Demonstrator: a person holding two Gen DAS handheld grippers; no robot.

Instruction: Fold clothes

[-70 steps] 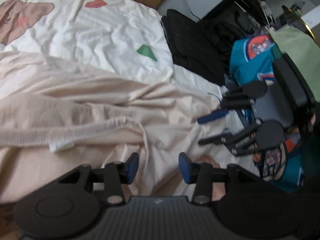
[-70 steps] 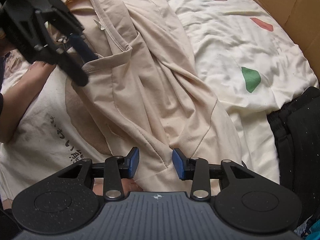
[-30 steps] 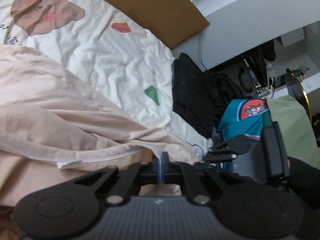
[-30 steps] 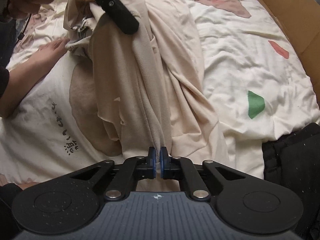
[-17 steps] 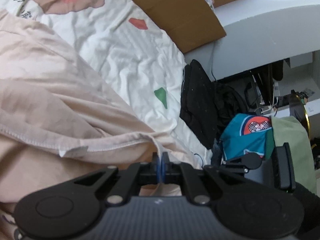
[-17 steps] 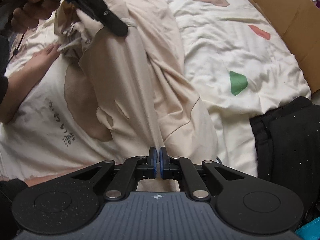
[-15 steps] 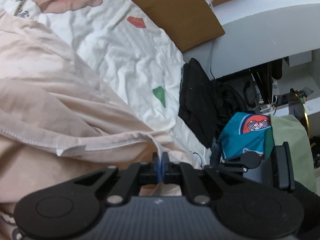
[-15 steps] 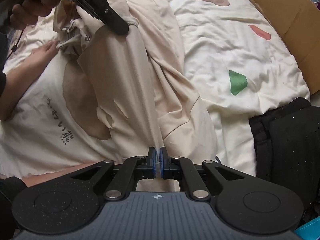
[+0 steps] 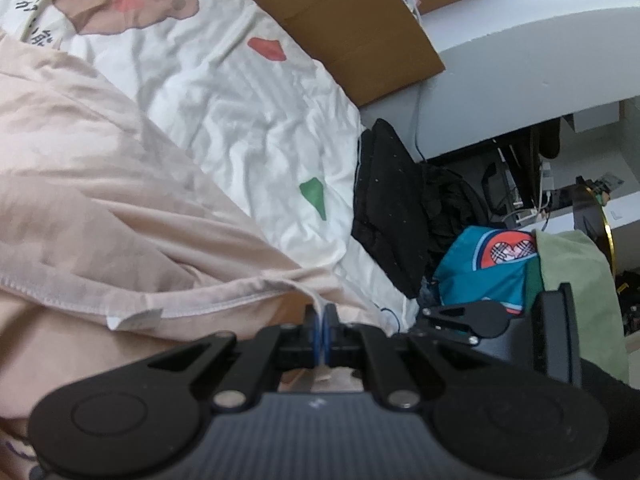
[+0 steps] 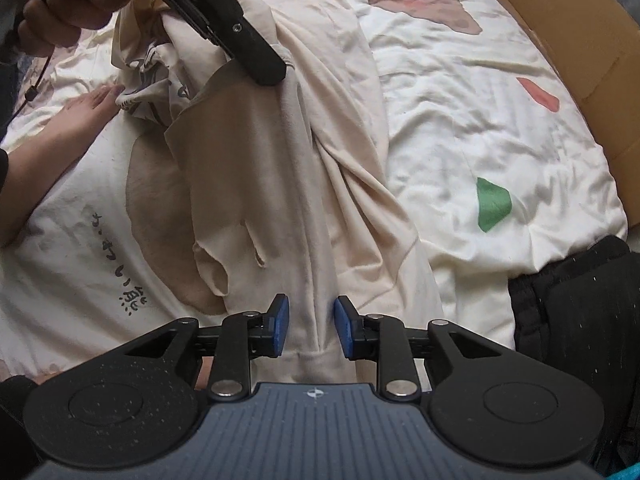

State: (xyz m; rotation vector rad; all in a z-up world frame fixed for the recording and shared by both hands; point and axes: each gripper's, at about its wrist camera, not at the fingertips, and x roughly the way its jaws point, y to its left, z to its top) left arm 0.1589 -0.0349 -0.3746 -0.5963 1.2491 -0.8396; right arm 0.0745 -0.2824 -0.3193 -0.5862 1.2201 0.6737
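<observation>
— Beige shirt [image 10: 280, 168] lies bunched on the cream bedsheet [image 10: 460, 128]. Where are the hands?
— Left gripper [image 9: 321, 330] is angled downward, pinched tight on the shirt's hem. Right gripper [image 10: 308, 330] points steeply down, jaws opening, cloth lying loose between its 2 pads.
— Differences between views?
— Only the left view shows black clothes [image 9: 388, 208] beside a teal garment [image 9: 480, 272]; only the right shows a bare foot [image 10: 76, 116].
— Hidden?
— The shirt's print is crumpled, unreadable.
</observation>
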